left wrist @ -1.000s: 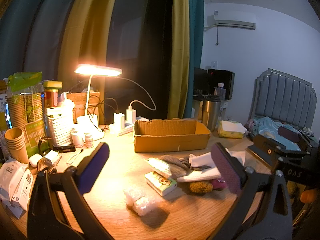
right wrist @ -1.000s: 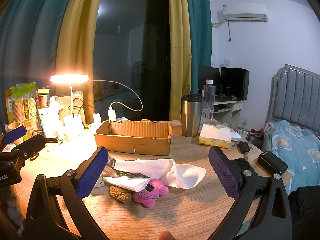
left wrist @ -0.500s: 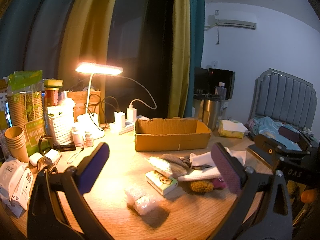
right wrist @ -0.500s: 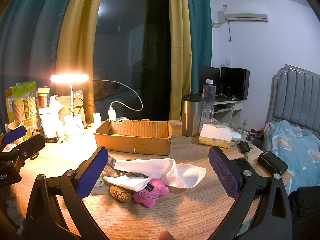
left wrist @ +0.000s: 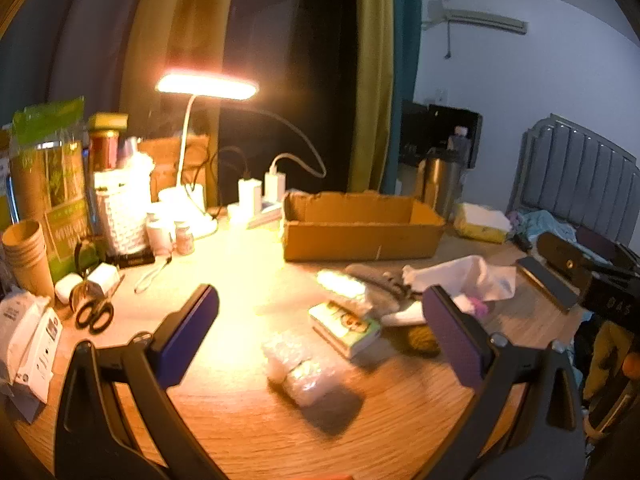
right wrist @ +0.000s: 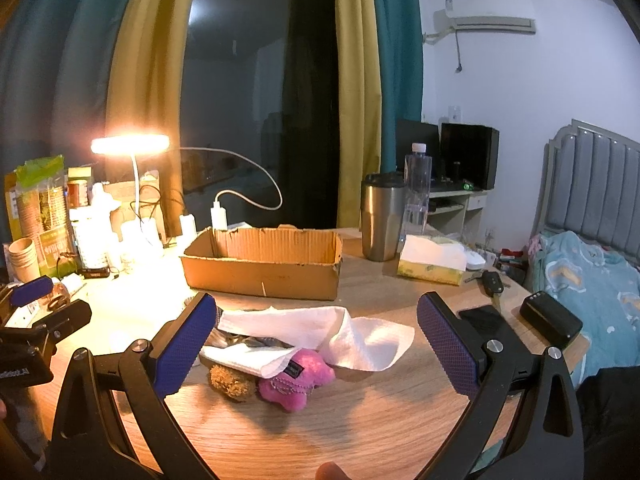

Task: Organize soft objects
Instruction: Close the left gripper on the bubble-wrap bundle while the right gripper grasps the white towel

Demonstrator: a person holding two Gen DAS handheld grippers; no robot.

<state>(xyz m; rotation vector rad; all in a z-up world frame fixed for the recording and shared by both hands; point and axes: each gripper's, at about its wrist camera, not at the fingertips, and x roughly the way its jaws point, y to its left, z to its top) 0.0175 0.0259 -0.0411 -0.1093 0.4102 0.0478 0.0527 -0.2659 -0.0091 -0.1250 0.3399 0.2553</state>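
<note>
An open cardboard box (left wrist: pixel 362 224) (right wrist: pixel 262 266) stands at the back of the wooden table. In front of it lies a pile: a white cloth (right wrist: pixel 320 330) (left wrist: pixel 464 276), a pink plush (right wrist: pixel 294 376), a brown fuzzy ball (right wrist: pixel 232 378) (left wrist: pixel 420 338), a green-white tissue pack (left wrist: pixel 346 326) and a clear bubble-wrap bundle (left wrist: pixel 300 366). My left gripper (left wrist: pixel 320 340) is open and empty above the bubble wrap. My right gripper (right wrist: pixel 316 344) is open and empty, just above the plush and cloth.
A lit desk lamp (left wrist: pixel 206 88), white basket (left wrist: pixel 120 210), paper cups (left wrist: pixel 26 256), scissors (left wrist: pixel 92 312) and small bottles crowd the left. A steel tumbler (right wrist: pixel 380 220), water bottle (right wrist: pixel 416 188), yellow tissue pack (right wrist: pixel 434 264), key fob (right wrist: pixel 492 282) and black case (right wrist: pixel 550 318) are at the right.
The left gripper has tilted down and moved forward, closer to the bubble wrap; its view is blurred. The right gripper has hardly moved. Nothing was picked up.
</note>
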